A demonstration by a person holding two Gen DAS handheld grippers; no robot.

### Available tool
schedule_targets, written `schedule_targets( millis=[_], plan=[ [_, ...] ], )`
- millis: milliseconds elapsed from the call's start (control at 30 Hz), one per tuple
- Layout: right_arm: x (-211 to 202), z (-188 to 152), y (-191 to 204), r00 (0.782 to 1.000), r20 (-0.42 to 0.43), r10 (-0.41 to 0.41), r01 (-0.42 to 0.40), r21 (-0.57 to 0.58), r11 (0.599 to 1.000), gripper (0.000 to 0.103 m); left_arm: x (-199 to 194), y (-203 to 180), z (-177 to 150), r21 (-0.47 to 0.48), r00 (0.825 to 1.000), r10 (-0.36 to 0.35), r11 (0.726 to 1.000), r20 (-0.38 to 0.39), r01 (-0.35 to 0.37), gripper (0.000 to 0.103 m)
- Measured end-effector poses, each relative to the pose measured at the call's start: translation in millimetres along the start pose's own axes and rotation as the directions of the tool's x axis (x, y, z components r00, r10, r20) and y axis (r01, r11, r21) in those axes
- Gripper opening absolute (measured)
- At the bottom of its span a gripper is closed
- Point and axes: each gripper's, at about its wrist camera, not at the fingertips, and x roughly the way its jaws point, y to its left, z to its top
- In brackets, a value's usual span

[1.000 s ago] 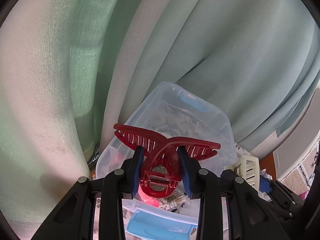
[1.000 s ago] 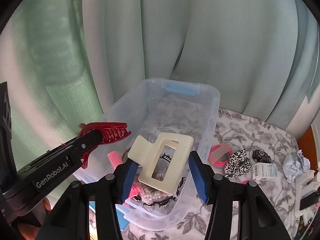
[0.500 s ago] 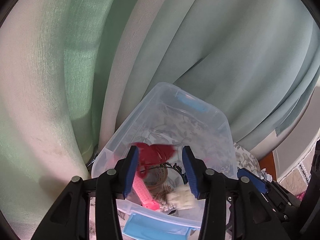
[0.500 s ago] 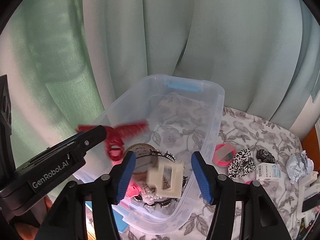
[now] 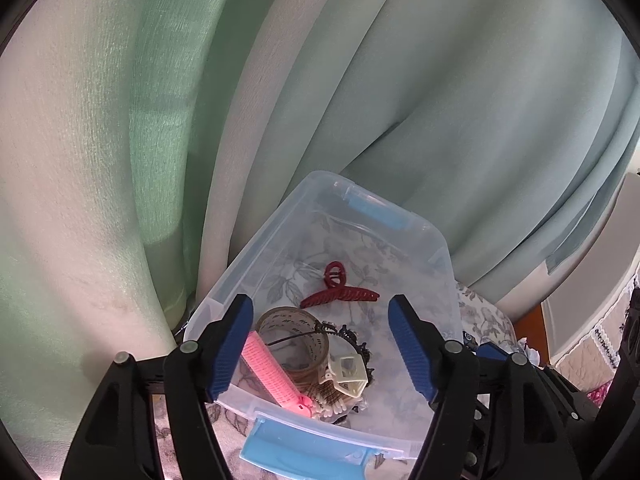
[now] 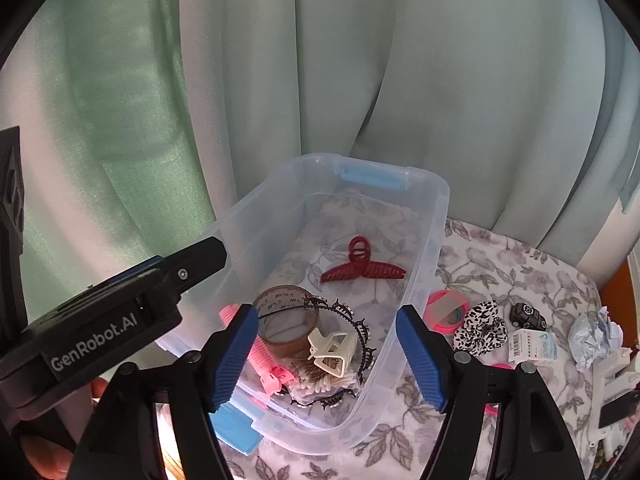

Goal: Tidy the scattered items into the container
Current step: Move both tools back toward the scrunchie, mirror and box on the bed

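Red claw clip (image 5: 338, 292) and cream clip (image 6: 332, 349) have just dropped into the bin (image 6: 434, 216), leaving my left hand-held gripper (image 5: 320, 344) and right hand-held gripper (image 6: 326, 354) spread empty for the scrunchie (image 6: 480, 326) outside its right wall.

1. Clear, glossy plastic container (image 6: 434, 216) with opaque blue latches.
2. Shiny dark-red plastic claw clip (image 6: 362, 266); matt cream plastic clip (image 6: 332, 348).
3. Glossy brown tape roll (image 6: 286, 320).
4. Soft matt floral cloth (image 6: 516, 264).
5. Crumpled paper (image 6: 594, 336).
6. Ribbed blue gripper pads (image 6: 422, 356).
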Motion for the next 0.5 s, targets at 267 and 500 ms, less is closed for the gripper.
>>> schedule_targets(
  millis=[267,500],
  plan=[
    [-17.6,-2.7,-6.9,0.999,0.030,-0.019,0.018,0.021,1.000,0.094,-13.8,-11.2,0.7,0.033,1.000,0.019,0.999,0.014,-0.020,0.081],
    [-37.7,-4.6,-14.8,0.997,0.069,-0.041,0.038,0.052,0.998,0.103,-33.1,-25.4,1.3,0.073,0.997,0.051,0.996,0.051,-0.055,0.089]
  ],
)
